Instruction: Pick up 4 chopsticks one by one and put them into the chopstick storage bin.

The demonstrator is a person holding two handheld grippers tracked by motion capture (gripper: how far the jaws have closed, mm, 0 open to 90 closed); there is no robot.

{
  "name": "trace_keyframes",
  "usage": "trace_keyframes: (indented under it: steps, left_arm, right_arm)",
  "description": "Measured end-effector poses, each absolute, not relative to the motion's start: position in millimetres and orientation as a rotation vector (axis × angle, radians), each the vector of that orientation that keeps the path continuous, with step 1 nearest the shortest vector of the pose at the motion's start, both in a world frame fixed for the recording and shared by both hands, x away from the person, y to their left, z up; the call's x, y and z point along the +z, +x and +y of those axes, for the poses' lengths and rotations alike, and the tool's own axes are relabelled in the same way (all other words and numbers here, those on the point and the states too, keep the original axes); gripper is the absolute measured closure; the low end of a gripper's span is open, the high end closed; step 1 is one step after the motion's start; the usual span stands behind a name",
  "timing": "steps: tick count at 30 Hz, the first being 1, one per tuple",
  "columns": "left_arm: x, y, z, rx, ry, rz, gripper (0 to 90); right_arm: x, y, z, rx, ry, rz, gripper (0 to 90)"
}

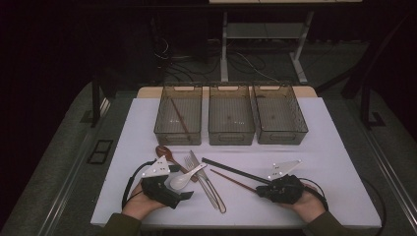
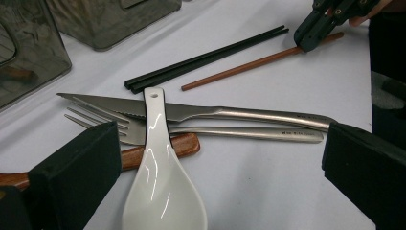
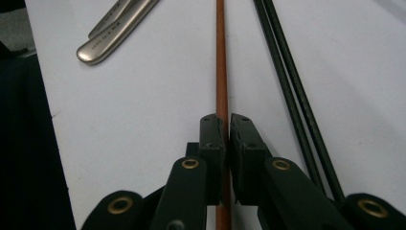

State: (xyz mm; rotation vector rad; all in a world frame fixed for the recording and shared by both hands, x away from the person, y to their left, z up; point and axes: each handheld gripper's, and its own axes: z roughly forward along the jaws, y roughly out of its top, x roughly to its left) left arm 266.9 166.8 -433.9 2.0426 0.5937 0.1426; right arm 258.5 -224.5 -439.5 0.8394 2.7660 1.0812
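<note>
Beside the black chopsticks (image 3: 287, 86), the right gripper (image 3: 226, 125) clamped a brown chopstick (image 3: 220, 57) lying flat on the table (image 3: 134, 120). Nearer the chopsticks' far tips, the left gripper (image 2: 215, 158) stood apart around a white spoon (image 2: 160, 182). Pinched so near its end, the thin stick could pivot and slip free.

Three clear bins (image 1: 231, 120) stand side by side along the tabletop's far edge. Near the front edge lie a knife (image 2: 201, 112), fork (image 2: 143, 130), white spoon (image 2: 160, 182), wooden spoon (image 2: 158, 151) and black chopsticks (image 2: 206, 60).

Three cameras: one overhead, one on each gripper.
High view looked forward and down over the table (image 1: 314, 128); both gripper views sat low and close, sharing the brown chopstick (image 2: 249, 64) and black chopsticks (image 3: 287, 86).
</note>
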Motion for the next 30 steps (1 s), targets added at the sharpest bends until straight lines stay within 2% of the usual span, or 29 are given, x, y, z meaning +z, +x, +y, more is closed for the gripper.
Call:
trace_keyframes:
  steps: [30]
  left_arm:
    - [-434, 267, 167, 0.142, 2.044, 0.594, 0.0]
  right_arm:
    - [-411, 262, -244, 1.305, 0.867, 2.684, 84.5]
